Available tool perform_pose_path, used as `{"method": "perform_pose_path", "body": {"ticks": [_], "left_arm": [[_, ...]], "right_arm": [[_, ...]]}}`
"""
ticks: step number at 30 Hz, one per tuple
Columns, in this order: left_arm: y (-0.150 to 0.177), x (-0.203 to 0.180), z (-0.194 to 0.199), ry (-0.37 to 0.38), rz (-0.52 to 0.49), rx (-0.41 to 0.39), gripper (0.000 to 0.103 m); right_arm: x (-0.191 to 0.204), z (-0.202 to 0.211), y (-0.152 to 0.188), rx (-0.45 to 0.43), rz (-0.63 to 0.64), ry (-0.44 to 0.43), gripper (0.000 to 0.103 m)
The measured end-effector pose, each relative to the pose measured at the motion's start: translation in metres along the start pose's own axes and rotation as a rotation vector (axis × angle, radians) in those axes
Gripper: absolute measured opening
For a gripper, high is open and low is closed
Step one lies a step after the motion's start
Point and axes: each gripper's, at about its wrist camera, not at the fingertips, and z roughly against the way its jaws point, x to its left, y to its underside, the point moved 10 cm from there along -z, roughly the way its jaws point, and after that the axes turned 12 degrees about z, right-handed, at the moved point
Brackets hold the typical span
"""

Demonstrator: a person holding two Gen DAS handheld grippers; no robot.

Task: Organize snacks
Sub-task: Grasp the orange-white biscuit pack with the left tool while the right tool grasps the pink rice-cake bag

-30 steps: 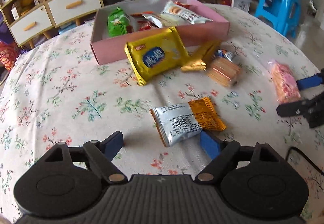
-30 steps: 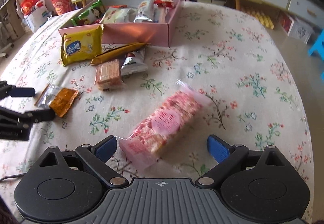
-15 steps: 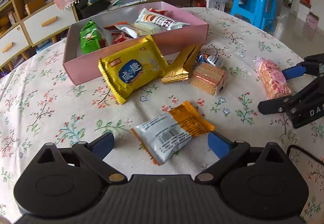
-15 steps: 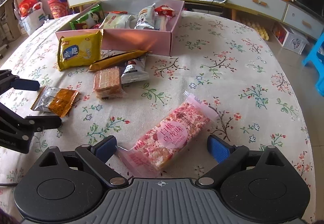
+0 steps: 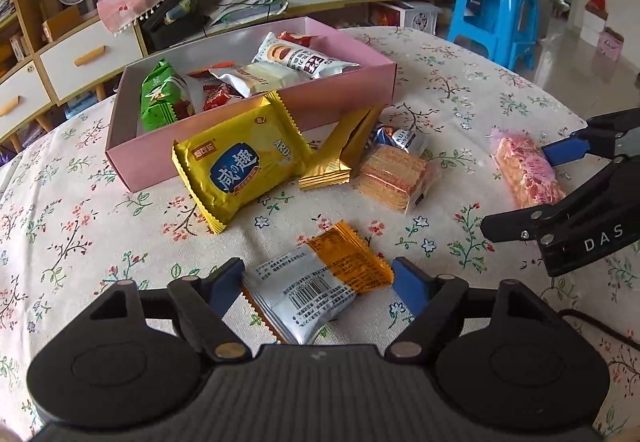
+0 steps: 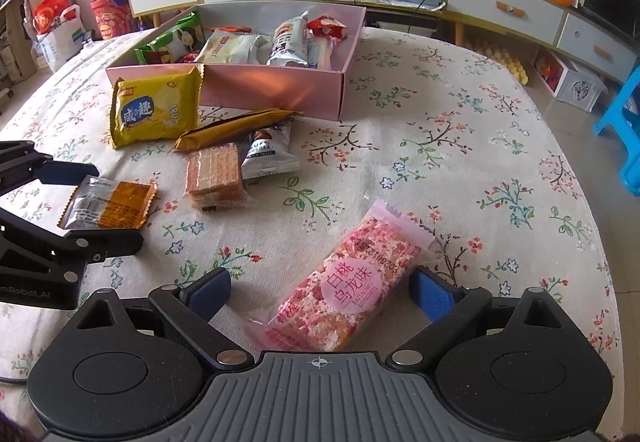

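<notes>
Our pink box (image 5: pixel 344 106) holds a green packet (image 5: pixel 162 102) and several white and red snacks. Our left gripper (image 5: pixel 318 284), jaws just closing, straddles the silver-orange packet (image 5: pixel 316 282) without pinching; our right gripper (image 6: pixel 320 292) brackets the pink bar (image 6: pixel 344 290), jaws apart.

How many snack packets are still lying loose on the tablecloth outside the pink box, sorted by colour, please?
Yellow packets: 1
Gold packets: 1
Silver-and-orange packets: 1
Pink packets: 1
Clear wafer packs: 1
White-and-blue packets: 1
Total: 6
</notes>
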Motion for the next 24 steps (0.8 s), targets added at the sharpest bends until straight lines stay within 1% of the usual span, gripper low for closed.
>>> {"method": "perform_pose_path", "body": {"ticks": [3, 7, 9, 11, 12, 14, 16, 17, 18, 20, 21, 22, 24], "left_arm": [[0.000, 0.003, 0.001, -0.023, 0.012, 0.001, 0.075], [0.000, 0.014, 0.004, -0.074, 0.059, 0.013, 0.075], [0.001, 0.021, 0.005, -0.098, 0.093, 0.019, 0.075], [0.001, 0.030, 0.007, -0.124, 0.127, 0.025, 0.075], [0.001, 0.034, 0.008, -0.136, 0.144, 0.028, 0.075], [0.002, 0.042, 0.010, -0.156, 0.179, 0.030, 0.075], [0.004, 0.049, 0.013, -0.178, 0.214, 0.034, 0.075], [0.005, 0.052, 0.013, -0.186, 0.229, 0.040, 0.075], [0.007, 0.054, 0.015, -0.186, 0.240, 0.046, 0.076], [0.009, 0.055, 0.016, -0.154, 0.233, 0.056, 0.078], [0.010, 0.054, 0.016, -0.126, 0.212, 0.063, 0.082], [0.012, 0.054, 0.016, -0.106, 0.188, 0.066, 0.083], [0.014, 0.056, 0.017, -0.077, 0.156, 0.062, 0.089]], "right_arm": [[-0.001, 0.000, 0.000, 0.000, -0.002, 0.006, 0.095], [-0.001, 0.001, -0.002, -0.002, 0.006, 0.014, 0.086], [0.000, 0.002, -0.003, -0.006, 0.009, 0.013, 0.078], [0.002, 0.003, -0.005, -0.010, 0.014, 0.007, 0.065], [0.003, 0.004, -0.005, -0.012, 0.017, 0.004, 0.062], [0.005, 0.005, -0.007, -0.016, 0.023, -0.004, 0.045], [0.008, 0.006, -0.008, -0.021, 0.036, -0.010, 0.036], [0.009, 0.006, -0.009, -0.023, 0.043, -0.016, 0.034], [0.011, 0.006, -0.010, -0.024, 0.049, -0.022, 0.032], [0.014, 0.007, -0.011, -0.033, 0.061, -0.039, 0.031], [0.015, 0.007, -0.012, -0.036, 0.063, -0.045, 0.031], [0.016, 0.007, -0.013, -0.039, 0.061, -0.051, 0.031], [0.015, 0.007, -0.015, -0.043, 0.052, -0.062, 0.031]]}}
